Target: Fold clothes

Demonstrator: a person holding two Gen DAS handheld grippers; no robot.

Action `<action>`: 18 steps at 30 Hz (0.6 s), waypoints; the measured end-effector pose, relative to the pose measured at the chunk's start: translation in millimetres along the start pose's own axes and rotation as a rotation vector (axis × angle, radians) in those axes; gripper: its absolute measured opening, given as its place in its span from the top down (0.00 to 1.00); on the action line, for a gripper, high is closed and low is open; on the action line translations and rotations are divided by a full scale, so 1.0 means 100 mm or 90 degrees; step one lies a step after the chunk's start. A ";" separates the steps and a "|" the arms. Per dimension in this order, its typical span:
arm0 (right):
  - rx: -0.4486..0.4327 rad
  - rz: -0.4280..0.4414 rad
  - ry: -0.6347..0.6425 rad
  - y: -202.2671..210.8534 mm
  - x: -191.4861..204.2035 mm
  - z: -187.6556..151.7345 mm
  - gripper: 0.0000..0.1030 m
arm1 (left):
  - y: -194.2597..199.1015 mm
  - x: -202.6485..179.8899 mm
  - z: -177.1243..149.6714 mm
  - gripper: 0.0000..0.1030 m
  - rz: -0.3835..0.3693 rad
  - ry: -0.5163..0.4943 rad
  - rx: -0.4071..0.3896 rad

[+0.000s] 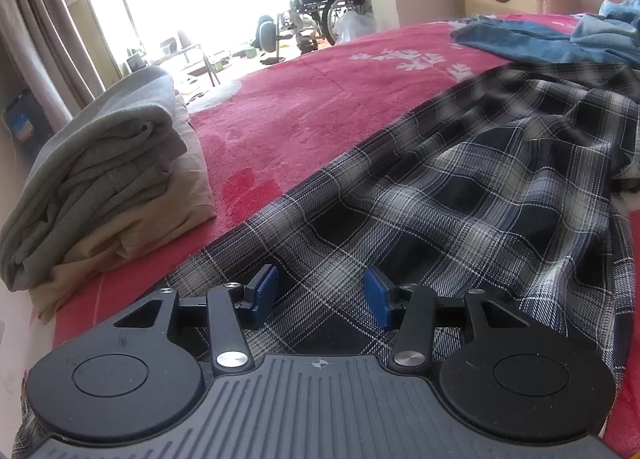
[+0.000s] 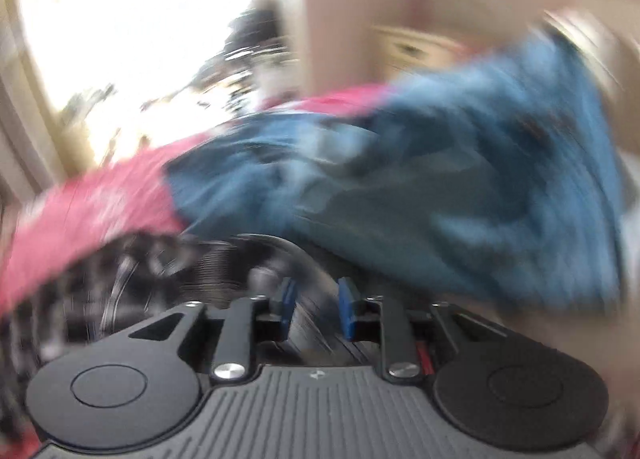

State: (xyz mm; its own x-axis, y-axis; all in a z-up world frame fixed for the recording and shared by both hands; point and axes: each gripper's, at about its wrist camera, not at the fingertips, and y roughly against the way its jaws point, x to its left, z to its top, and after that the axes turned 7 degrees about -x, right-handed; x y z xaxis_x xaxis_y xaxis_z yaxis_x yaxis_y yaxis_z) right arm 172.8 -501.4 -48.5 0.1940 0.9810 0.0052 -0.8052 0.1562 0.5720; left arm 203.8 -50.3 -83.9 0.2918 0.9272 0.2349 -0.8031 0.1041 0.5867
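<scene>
While the left gripper [image 1: 320,293] hangs over the plaid shirt [image 1: 460,195] with its blue pads [image 1: 267,287] spread apart and nothing pinched between them, the shirt lies spread across the red bedspread [image 1: 320,99] beneath and ahead of the jaws, a folded stack of grey and beige garments [image 1: 100,179] off to their left. Through heavy blur, the right gripper [image 2: 316,305] shows its pads parted with a narrow gap, plaid cloth under them and apparently ungripped, and blue jeans [image 2: 440,187] heaped just beyond

The left hand-held gripper [image 1: 320,295] hovers with jaws apart over a plaid shirt [image 1: 460,187] spread on the red bed [image 1: 320,99]. Folded grey clothes [image 1: 100,179] sit to its left, blue garments [image 1: 552,39] far ahead-right.
</scene>
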 end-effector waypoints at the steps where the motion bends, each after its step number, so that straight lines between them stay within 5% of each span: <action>1: 0.003 0.011 0.057 -0.11 0.12 0.06 0.69 | 0.00 0.00 0.00 0.53 0.000 0.000 0.000; 8: 0.071 0.043 0.353 -0.87 0.64 0.18 0.69 | -0.02 0.02 -0.01 0.52 -0.004 0.007 -0.001; 14: 0.126 0.059 0.451 -1.07 0.70 0.14 0.69 | -0.05 0.04 -0.01 0.51 -0.010 0.013 -0.003; 18: 0.114 0.092 0.434 -1.02 0.66 0.27 0.69 | -0.05 0.05 -0.02 0.50 -0.012 0.016 -0.006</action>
State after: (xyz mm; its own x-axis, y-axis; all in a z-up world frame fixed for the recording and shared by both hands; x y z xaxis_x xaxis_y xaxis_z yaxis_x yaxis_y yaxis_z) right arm 282.8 -455.6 -84.2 -0.3478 0.8528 -0.3895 -0.6803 0.0563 0.7307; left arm 208.3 -45.0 -87.3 0.2935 0.9340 0.2039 -0.8023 0.1246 0.5838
